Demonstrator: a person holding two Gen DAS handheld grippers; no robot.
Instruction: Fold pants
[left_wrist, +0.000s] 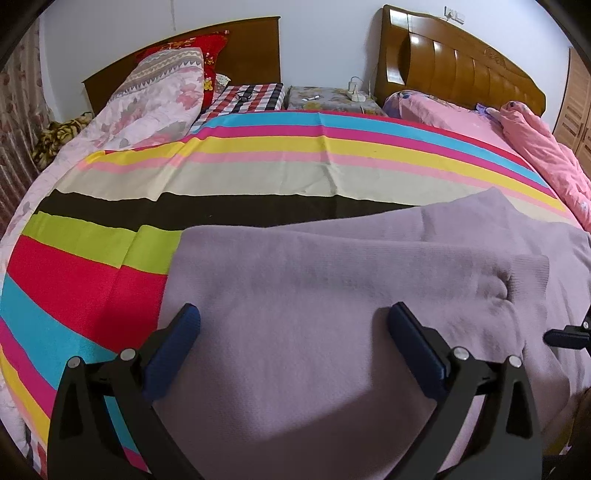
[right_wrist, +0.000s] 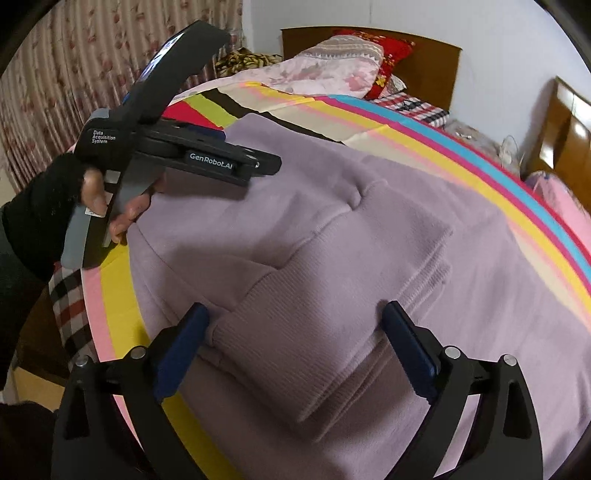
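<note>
Lilac knit pants (left_wrist: 332, 288) lie folded in layers on a striped bedsheet (left_wrist: 221, 177). A ribbed cuff lies on top (right_wrist: 314, 325). My left gripper (left_wrist: 293, 317) is open and empty just above the pants' left part. In the right wrist view the left gripper (right_wrist: 221, 162) is held by a hand over the far left edge of the pants (right_wrist: 369, 240). My right gripper (right_wrist: 295, 317) is open, its fingers on either side of the ribbed cuff, not closed on it. One right fingertip (left_wrist: 565, 336) shows at the right edge of the left wrist view.
The striped sheet (right_wrist: 480, 177) covers the bed. A pink floral quilt and red pillow (left_wrist: 162, 92) lie at the far left, a pink duvet (left_wrist: 535, 140) at the far right. A nightstand with a power strip (left_wrist: 332, 98) stands between two wooden headboards. A curtain (right_wrist: 74, 74) hangs left.
</note>
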